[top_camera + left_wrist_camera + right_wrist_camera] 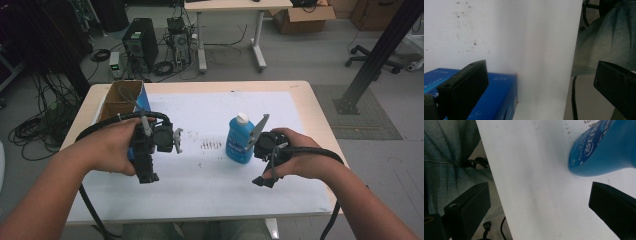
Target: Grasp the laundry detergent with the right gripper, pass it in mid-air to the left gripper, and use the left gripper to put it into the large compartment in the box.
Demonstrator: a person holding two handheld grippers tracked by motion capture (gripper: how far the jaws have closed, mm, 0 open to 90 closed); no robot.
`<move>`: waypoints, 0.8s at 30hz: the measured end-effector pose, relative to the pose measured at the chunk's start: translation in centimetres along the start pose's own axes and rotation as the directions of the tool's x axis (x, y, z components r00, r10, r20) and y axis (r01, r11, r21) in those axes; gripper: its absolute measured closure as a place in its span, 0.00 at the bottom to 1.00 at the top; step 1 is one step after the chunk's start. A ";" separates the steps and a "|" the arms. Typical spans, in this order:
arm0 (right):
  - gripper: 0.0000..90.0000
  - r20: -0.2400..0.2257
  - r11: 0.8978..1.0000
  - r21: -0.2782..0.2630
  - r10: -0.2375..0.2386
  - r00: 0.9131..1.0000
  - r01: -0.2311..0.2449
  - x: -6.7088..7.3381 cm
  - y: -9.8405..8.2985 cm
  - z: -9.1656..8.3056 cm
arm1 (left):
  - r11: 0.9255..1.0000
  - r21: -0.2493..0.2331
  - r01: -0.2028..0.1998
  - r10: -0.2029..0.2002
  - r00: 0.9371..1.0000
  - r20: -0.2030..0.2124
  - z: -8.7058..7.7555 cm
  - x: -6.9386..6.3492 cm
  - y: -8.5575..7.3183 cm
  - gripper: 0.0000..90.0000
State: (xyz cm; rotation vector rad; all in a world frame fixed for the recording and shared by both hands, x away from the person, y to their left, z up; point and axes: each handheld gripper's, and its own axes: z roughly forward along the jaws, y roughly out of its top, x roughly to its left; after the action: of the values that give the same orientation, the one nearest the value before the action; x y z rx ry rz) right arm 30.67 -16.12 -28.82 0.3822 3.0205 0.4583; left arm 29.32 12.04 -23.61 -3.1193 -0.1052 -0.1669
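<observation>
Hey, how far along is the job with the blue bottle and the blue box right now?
Nothing looks finished. The blue bottle stands upright on the white mat, capped and ungripped. The right tongs are open with the bottle's base just ahead of them; the left tongs are open over a blue box near the table's front edge. Gripping and moving both items is probably still left.

White sheet is lying across the wooden table beneath both the left tongs and the right tongs, with a patch of dark specks sitting between them. Open cardboard box is standing just beyond the left tongs. Computer tower, tangled cables and white desk are standing on the floor well beyond both tongs.
</observation>
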 end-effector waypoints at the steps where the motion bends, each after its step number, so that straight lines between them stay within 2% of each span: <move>1: 0.04 0.002 1.000 0.001 0.006 1.000 -0.006 -0.1 -0.2 0.0 | 1.000 0.001 -0.001 0.001 1.000 0.000 0.0 -0.1 0.0 0.00; 7: 0.05 0.005 0.999 -0.008 0.041 0.999 -0.041 -0.7 -1.3 0.4 | 1.000 0.008 -0.003 0.003 1.000 -0.002 0.0 -0.2 0.1 0.00; 15: 0.05 0.013 0.998 -0.032 0.063 0.998 -0.063 -1.5 -2.1 1.1 | 1.000 0.012 -0.005 0.005 1.000 -0.003 -0.1 -0.3 0.2 0.00; 24: 0.05 0.029 0.990 -0.085 0.118 0.993 -0.115 -3.0 -3.2 1.9 | 1.000 0.017 -0.007 0.007 1.000 -0.003 0.1 -0.4 0.5 0.00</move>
State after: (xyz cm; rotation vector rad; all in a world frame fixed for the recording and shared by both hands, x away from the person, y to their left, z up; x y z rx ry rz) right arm 33.02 -19.30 -31.48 0.5570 2.9455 0.5779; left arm 28.99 11.53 -23.73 -3.1025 -0.0951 -0.1700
